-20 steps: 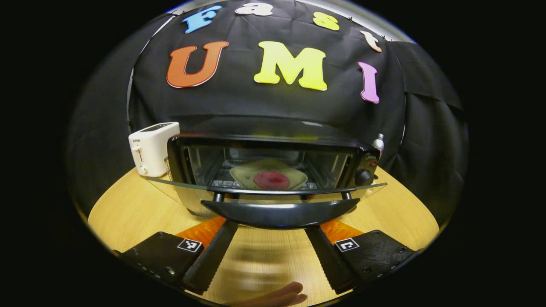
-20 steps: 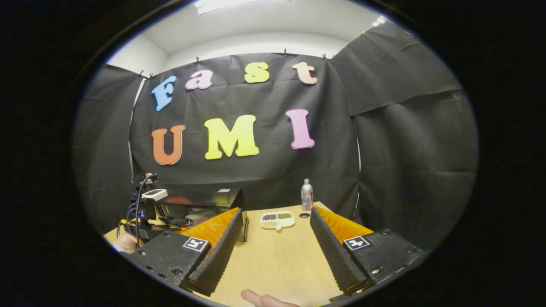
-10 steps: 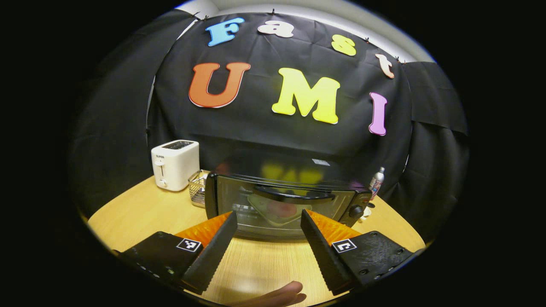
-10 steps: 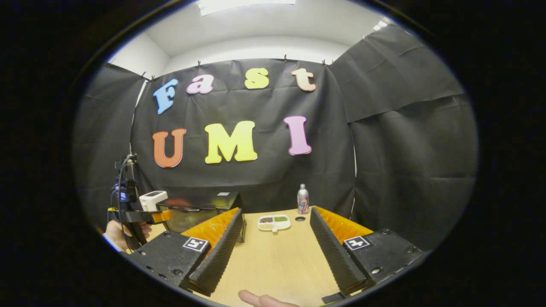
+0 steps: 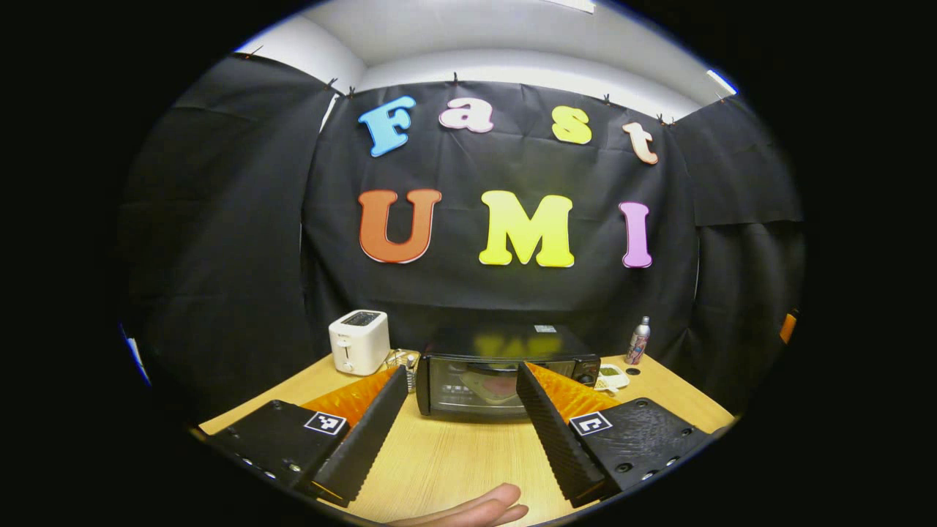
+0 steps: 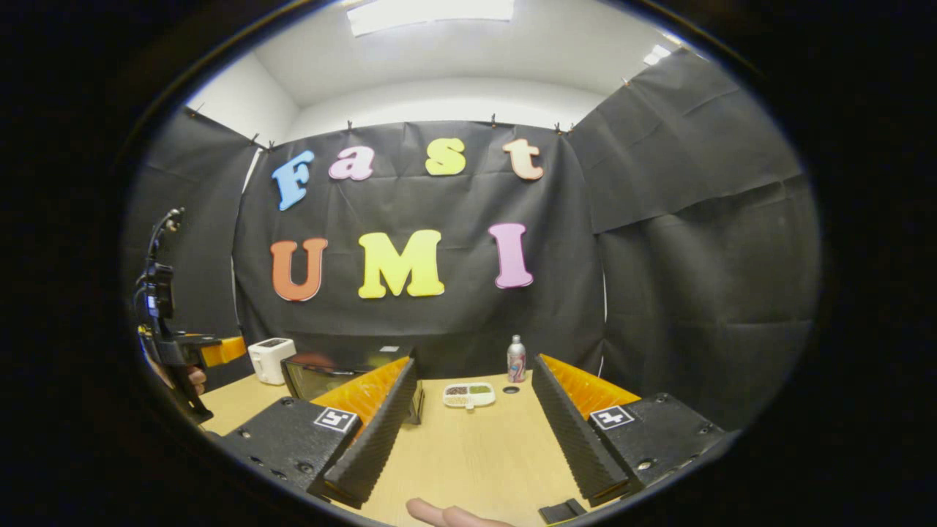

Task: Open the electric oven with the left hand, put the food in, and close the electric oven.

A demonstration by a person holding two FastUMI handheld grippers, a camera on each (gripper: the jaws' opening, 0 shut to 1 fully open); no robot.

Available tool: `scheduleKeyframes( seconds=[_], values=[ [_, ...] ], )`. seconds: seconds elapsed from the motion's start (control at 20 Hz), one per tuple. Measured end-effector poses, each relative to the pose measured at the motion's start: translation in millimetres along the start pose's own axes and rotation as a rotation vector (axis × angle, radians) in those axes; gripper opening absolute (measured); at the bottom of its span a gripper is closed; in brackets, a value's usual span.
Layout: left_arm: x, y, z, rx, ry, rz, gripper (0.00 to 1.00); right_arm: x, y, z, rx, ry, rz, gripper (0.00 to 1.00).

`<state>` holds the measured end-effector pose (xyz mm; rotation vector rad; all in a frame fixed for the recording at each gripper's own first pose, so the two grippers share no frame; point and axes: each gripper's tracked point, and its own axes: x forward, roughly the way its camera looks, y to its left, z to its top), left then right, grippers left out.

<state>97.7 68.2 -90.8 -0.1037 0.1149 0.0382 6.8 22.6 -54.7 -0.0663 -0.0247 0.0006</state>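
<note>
Sitting shut on the surface (image 5: 454,461), the oven (image 5: 505,375) is being viewed with food (image 5: 500,384) inside; rigid, its glass door is judged fragile, best taken by the handle. Both the left gripper (image 5: 461,417) and right gripper (image 6: 476,432) are being held wide open, empty.

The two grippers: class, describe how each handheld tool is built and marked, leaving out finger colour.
Each gripper, left gripper and right gripper, has two long wedge-shaped fingers with ribbed inner faces, mounted on black textured blocks with screws. Every block carries a small square black-and-white marker. Seen from the right gripper view, the left gripper has a dark pistol-style handle and a cable rising above it.
</note>
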Motion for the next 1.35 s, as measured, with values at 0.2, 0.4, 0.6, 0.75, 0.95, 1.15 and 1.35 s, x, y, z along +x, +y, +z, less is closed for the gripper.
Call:
scheduleKeyframes(
  seconds=[0.2, 0.4, 0.6, 0.75, 0.95, 1.15, 1.35],
  values=[
    [-53, 5, 23, -0.008, -0.043, 0.012, 0.95, -19, -13, 23, 0.014, -0.057, -0.004, 0.96],
    [-91, 12, 33, -0.021, -0.090, 0.035, 0.95, -29, -29, 30, -0.003, -0.090, -0.027, 0.96],
    [-111, 9, 22, -0.010, -0.090, 0.033, 0.95, -33, -35, 23, -0.032, -0.080, -0.035, 0.96],
    [-117, -6, 22, -0.024, -0.106, -0.018, 0.95, -32, -41, 23, 0.000, -0.077, -0.044, 0.96],
    [-117, -14, 16, -0.011, -0.098, -0.049, 0.95, -32, -39, 17, 0.010, -0.064, -0.039, 0.96],
    [-116, -21, 9, 0.034, -0.083, -0.053, 0.95, -31, -34, 15, 0.039, -0.075, -0.006, 1.00],
    [-114, -23, -2, 0.059, -0.052, -0.061, 0.84, -28, -35, 5, 0.035, -0.053, -0.007, 1.00]
  ],
)
